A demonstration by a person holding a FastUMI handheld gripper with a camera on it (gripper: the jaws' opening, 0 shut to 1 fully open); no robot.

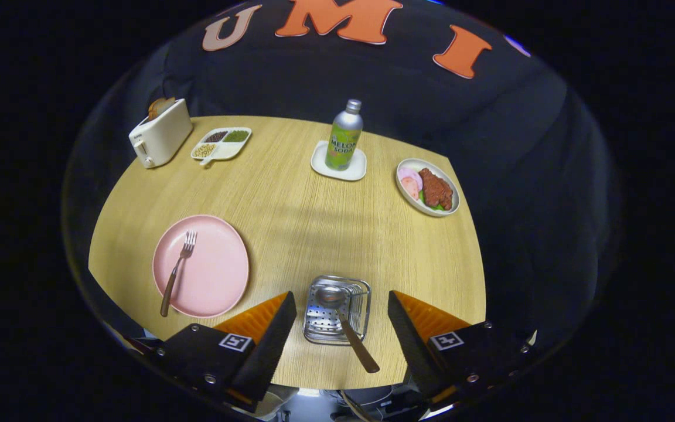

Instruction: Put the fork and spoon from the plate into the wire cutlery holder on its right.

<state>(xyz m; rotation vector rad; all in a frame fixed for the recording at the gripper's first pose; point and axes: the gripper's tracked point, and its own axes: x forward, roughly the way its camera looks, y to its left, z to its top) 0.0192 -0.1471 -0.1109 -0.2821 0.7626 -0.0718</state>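
Table (290, 199) evenly lit from overhead, soft broad shadow band across its middle, glare on the wire cutlery holder (337, 308) and bottle (344, 136), sharp focus, strong fisheye bending at table edges, backdrop beyond table dim.

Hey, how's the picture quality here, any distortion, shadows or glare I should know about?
Gripper view: fisheye bends the table edges into curves; a soft shadow band crosses the wood above the wire cutlery holder; mild glare on the spoon bowl; fork and pink plate sharp; gripper open, fingers flanking the holder.
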